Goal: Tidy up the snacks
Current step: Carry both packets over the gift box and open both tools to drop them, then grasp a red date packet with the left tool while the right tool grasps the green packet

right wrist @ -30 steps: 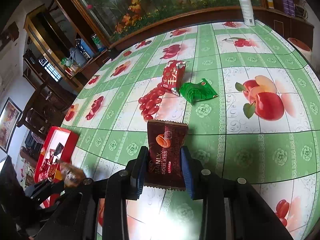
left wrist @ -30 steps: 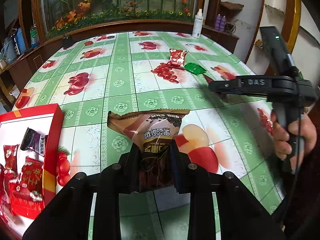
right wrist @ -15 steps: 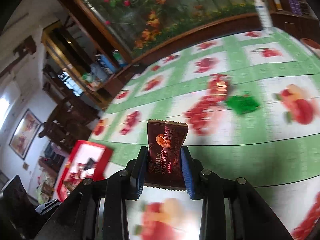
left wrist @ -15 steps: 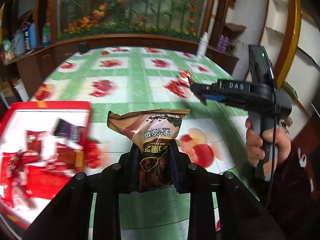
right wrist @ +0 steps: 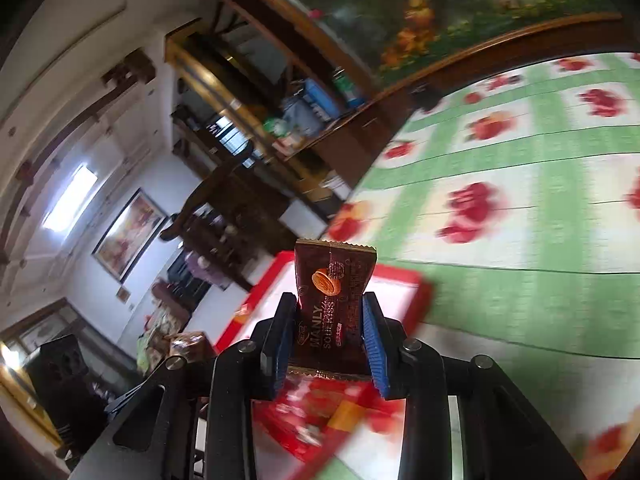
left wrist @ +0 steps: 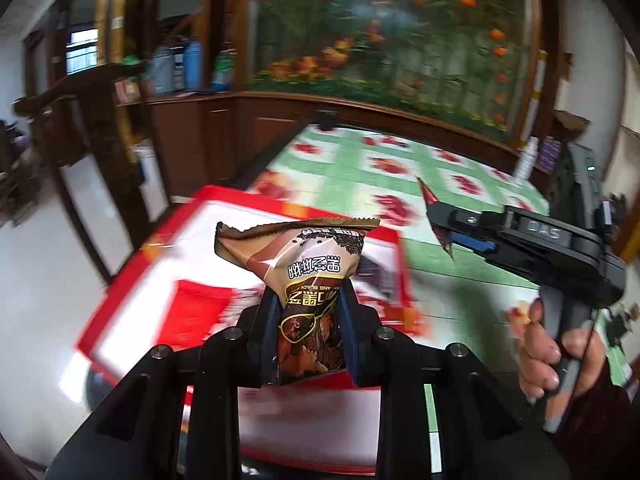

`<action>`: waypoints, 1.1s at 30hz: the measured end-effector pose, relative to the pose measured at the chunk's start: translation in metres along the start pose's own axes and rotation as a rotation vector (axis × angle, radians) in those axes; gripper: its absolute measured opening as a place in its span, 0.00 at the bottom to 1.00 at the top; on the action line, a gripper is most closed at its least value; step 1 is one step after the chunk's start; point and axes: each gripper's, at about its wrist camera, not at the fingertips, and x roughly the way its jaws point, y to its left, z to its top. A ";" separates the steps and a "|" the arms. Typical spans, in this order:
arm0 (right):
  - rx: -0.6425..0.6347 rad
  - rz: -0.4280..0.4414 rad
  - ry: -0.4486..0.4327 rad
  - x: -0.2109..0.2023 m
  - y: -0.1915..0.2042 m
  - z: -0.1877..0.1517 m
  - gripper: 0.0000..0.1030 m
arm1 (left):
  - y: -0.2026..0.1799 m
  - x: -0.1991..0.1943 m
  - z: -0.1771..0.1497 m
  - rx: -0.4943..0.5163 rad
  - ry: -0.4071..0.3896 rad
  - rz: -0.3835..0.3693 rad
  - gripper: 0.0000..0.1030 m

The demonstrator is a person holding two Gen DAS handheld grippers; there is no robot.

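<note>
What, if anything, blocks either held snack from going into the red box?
Nothing visible does. The brown packet and dark red packet are each clamped in jaws over the open red box.

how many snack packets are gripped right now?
2: brown packet in the left gripper, dark red packet in the right gripper. Red box contents too blurred to count.

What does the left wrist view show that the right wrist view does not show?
Only the left wrist view shows the brown snack packet in the left gripper, and the hand holding the right gripper. Only the right wrist view shows the dark red candy wrapper from the front. Both show the red box and the green tablecloth.
</note>
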 end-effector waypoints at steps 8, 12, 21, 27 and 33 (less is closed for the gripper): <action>0.028 0.086 0.066 0.034 0.019 -0.005 0.55 | 0.016 0.008 -0.009 -0.048 0.000 0.143 0.58; 0.095 0.065 -0.019 0.010 -0.001 0.004 0.63 | 0.005 -0.001 -0.008 -0.013 -0.035 0.164 0.64; 0.155 -0.065 -0.095 -0.037 -0.054 0.025 0.63 | -0.058 0.011 -0.008 0.115 0.021 0.050 0.64; 0.211 -0.155 -0.225 -0.105 -0.109 0.048 0.64 | -0.109 0.019 -0.004 0.205 0.053 -0.011 0.64; 0.338 -0.250 -0.437 -0.185 -0.176 0.066 0.64 | -0.138 0.025 -0.013 0.251 0.084 -0.040 0.73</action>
